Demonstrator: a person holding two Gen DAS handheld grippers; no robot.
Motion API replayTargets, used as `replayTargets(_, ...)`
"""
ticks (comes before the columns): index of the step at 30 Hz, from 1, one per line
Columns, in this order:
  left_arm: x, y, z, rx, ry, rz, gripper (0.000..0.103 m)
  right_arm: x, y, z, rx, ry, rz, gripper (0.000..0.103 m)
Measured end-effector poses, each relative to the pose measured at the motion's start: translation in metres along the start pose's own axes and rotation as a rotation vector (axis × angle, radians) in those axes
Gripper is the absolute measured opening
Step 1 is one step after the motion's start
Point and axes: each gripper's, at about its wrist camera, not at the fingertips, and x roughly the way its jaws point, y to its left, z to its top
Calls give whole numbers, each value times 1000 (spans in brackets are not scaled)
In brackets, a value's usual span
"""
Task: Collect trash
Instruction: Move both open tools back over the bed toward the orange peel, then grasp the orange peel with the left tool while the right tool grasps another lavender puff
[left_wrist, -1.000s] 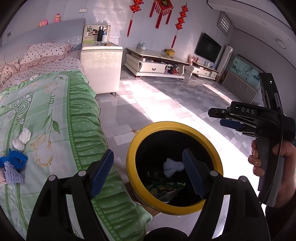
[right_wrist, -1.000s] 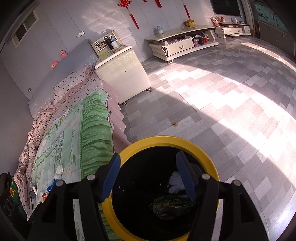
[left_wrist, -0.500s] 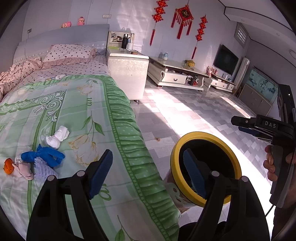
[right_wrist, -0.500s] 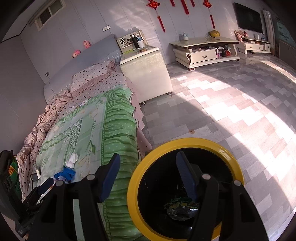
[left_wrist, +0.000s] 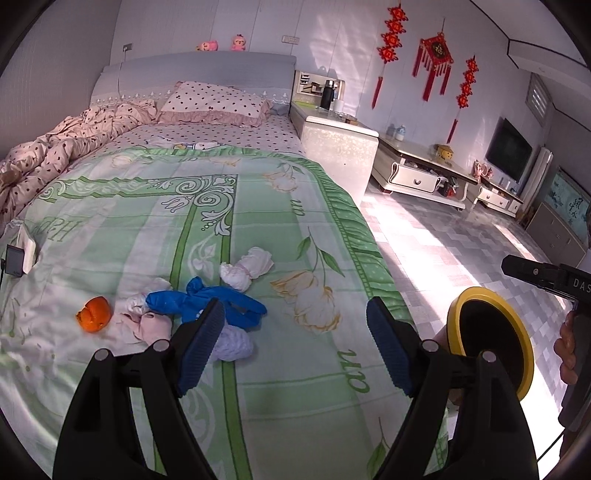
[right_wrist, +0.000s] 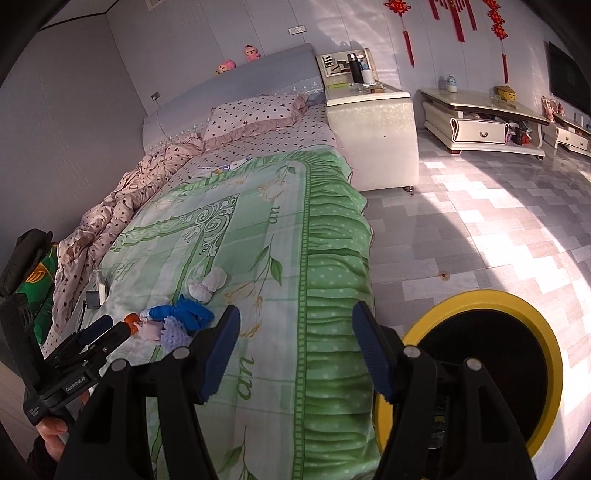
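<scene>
With both the left gripper (left_wrist: 295, 334) and the right gripper (right_wrist: 295, 349) held spread and empty, the soft, light blue rag (left_wrist: 207, 301) near the green quilt's (left_wrist: 295, 406) floor-side edge is judged best pinched at its bunched middle.

Polka-dot pillow (left_wrist: 216, 101) at headboard (left_wrist: 192, 70); white nightstand (left_wrist: 338, 147) beside bed; television (left_wrist: 508, 153) on wall.

we see a green floral quilt (left_wrist: 258, 221), a blue glove (left_wrist: 207, 301), an orange peel (left_wrist: 94, 314), white wads (left_wrist: 247, 269), a pink polka-dot pillow (left_wrist: 214, 101), a bin with yellow rim (right_wrist: 480, 295) and black inside, red wall ornaments (left_wrist: 436, 55), and grey floor tiles (right_wrist: 480, 221).
</scene>
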Motion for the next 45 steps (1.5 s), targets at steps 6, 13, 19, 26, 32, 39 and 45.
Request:
replayTargets(6,0,62,2,-48,-6,110,75,30,57,-1,-78,36,55,60)
replayTargets(13,5,133,3,-115,4,215,75,73,113,-9,-159,97,119,60)
replayTargets(19,18,186,-3,-157,34,290,75,111,153,-23,-220,156,163,60)
replayTargets(26,38,234,-17,-202,77,346,75,156,186,-43,-288,227,164,60)
replayTargets(32,59,260,-29,-226,112,360,75,187,198,-55,-322,277,141,60)
replayTargets(39,82,268,-33,-215,148,355,75,210,201,-62,-339,311,134,60)
replayTargets(45,104,264,-40,-186,200,321,55,225,205,-73,-350,347,140,47)
